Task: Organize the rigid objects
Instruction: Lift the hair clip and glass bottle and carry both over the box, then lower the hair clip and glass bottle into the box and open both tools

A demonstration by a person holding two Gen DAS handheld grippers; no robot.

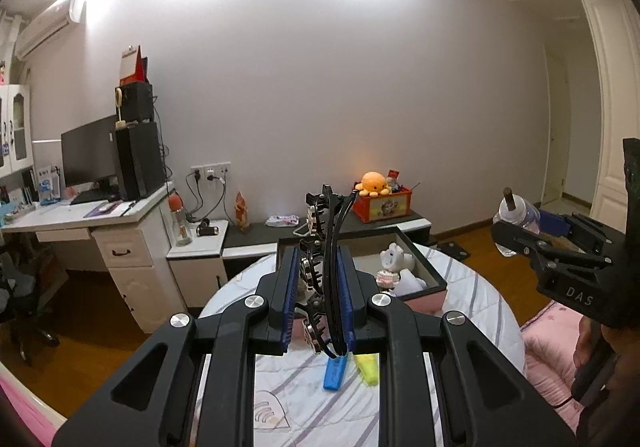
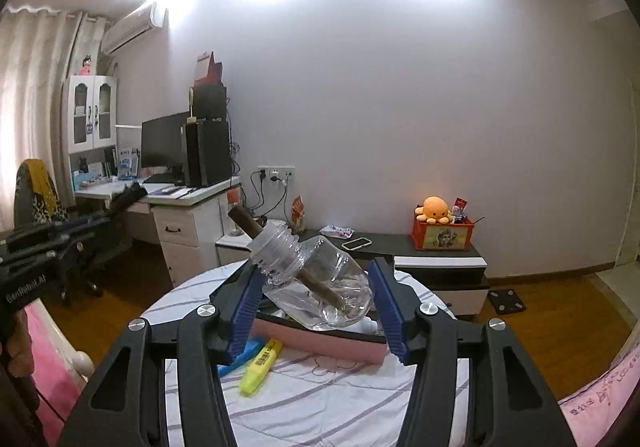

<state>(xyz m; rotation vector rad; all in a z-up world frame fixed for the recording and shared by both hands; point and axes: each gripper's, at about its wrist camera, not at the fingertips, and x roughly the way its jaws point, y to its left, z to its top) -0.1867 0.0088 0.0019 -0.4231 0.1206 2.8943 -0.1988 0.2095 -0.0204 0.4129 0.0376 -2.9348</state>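
Observation:
My left gripper [image 1: 319,259] is shut on a black hair clip [image 1: 318,215] with shiny studs and thin black bands, held upright above the round table [image 1: 304,403]. My right gripper [image 2: 316,275] is shut on a clear plastic bottle [image 2: 340,287], which is tilted with a brown stick [image 2: 244,221] poking out of its neck. In the left wrist view that bottle [image 1: 520,213] hangs at the right. Below both stands an open pink box [image 2: 320,343] with a dark rim [image 1: 424,267], and white toys lie inside it. A blue highlighter [image 1: 334,373] and a yellow highlighter [image 2: 260,365] lie on the cloth.
The table cloth is white with grey stripes. A white desk [image 1: 80,215] with a monitor stands at the left. A low dark cabinet [image 2: 440,251] along the wall carries an orange plush and a red box. Pink bedding [image 1: 548,351] lies at the right, over a wooden floor.

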